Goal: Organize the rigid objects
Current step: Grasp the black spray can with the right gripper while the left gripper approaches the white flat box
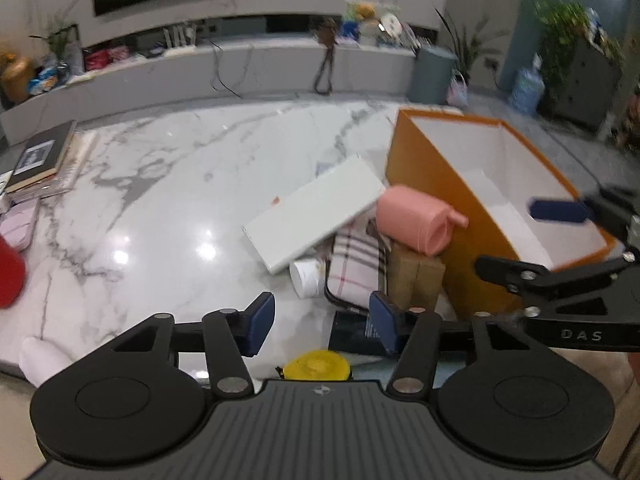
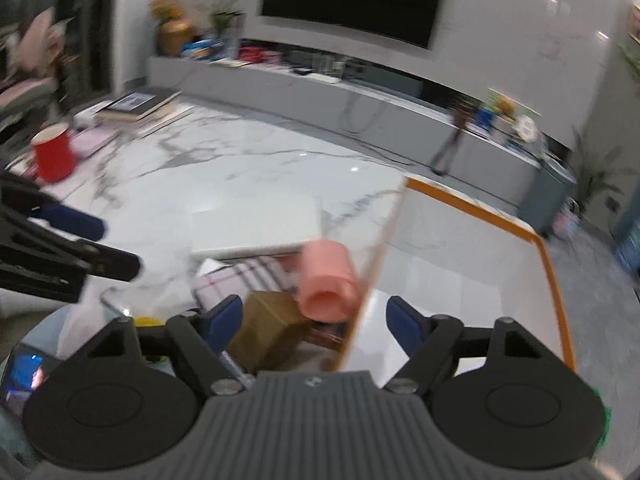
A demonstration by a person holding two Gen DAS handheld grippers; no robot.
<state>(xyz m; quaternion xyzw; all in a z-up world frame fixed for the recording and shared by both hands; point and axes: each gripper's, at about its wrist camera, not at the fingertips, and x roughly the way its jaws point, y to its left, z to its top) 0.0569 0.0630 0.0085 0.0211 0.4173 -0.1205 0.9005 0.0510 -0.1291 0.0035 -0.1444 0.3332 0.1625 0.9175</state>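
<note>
so the left gripper (image 1: 322,326) has its jaws spread wide with nothing between them, hovering low at 6 o'clock over the marble table (image 1: 160,200). the pile sits just past it toward 1 o'clock: white flat box (image 1: 316,216) tilted on top, pink bottle (image 1: 416,220) lying on its side against the wall of the orange box (image 1: 432,184), plaid pouch (image 1: 356,264) and brown carton (image 1: 416,280) underneath, yellow round thing (image 1: 318,366) right at the near edge. the right gripper (image 2: 314,322) is also spread with nothing held, straddling the orange box wall (image 2: 372,276), with the pink bottle (image 2: 326,280) just outside it at 12 o'clock. red cup (image 2: 54,152) sits well off at 10 o'clock.
</note>
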